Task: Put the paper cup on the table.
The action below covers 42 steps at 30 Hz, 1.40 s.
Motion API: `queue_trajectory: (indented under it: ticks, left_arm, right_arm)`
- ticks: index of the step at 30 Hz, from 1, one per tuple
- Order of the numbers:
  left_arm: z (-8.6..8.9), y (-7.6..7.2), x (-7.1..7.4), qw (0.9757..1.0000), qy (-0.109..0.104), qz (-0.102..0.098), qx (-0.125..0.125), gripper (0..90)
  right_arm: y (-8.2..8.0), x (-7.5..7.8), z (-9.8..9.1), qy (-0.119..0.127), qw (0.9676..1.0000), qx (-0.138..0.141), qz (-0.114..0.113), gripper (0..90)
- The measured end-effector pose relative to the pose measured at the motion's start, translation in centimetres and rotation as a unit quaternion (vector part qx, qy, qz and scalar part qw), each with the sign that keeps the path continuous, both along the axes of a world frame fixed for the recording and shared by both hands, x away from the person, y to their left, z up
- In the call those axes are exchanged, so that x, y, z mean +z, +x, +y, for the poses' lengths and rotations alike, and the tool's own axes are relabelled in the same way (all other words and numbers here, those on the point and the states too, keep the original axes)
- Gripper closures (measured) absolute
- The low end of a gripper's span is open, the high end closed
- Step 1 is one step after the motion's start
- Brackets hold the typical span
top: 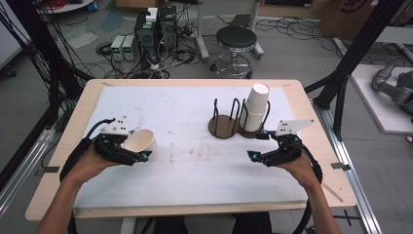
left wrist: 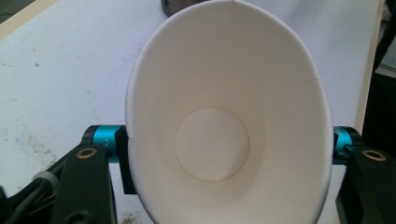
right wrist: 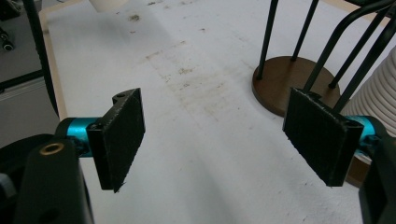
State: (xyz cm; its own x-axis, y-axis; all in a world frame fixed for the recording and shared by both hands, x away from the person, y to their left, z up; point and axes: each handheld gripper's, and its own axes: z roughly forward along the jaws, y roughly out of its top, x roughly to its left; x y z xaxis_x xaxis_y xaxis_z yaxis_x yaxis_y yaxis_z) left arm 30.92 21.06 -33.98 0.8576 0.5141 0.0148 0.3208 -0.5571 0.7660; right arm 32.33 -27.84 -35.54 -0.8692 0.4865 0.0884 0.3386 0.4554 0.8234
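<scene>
My left gripper at the table's left is shut on a white paper cup, which lies on its side with its mouth toward the camera on the gripper. In the left gripper view the cup is pressed into an oval between the two jaws, and its inside is bare. My right gripper hovers open at the right, just in front of a black wire cup rack on round wooden bases. A stack of white cups stands in the rack's right half. The pads of the right gripper hold nothing.
A white mat covers the wooden table. The rack's left wooden base carries no cups. Behind the table are a black stool, electronics boxes and loose cables on the floor.
</scene>
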Motion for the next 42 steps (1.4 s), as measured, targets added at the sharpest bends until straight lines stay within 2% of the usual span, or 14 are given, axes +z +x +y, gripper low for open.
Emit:
queue_trajectory:
  ticks: [18, 24, 31, 35, 42]
  left_arm:
    - [-0.4, 0.3, -0.1, 0.9999, 0.007, -0.005, 0.011, 34.1]
    - [-1.1, 0.7, -0.5, 0.9997, 0.007, -0.009, 0.020, 34.1]
    - [-1.8, 1.3, -0.8, 0.9995, 0.018, -0.012, 0.024, 34.1]
    - [-2.6, 1.8, -1.0, 0.9990, 0.023, -0.016, 0.035, 34.1]
    - [-4.1, 2.4, -1.6, 0.9987, 0.033, -0.018, 0.036, 34.1]
  right_arm:
    - [0.1, -0.3, -0.3, 0.004, 1.0000, -0.006, -0.001, 21.5]
    - [0.1, -0.5, -0.3, 0.004, 1.0000, -0.006, 0.003, 21.5]
    - [0.1, -0.7, -0.3, 0.003, 0.9999, -0.010, 0.004, 21.5]
    - [0.1, -0.8, -0.5, 0.004, 0.9999, -0.014, 0.003, 21.5]
    - [0.1, -1.0, -0.6, 0.007, 0.9998, -0.017, 0.003, 21.5]
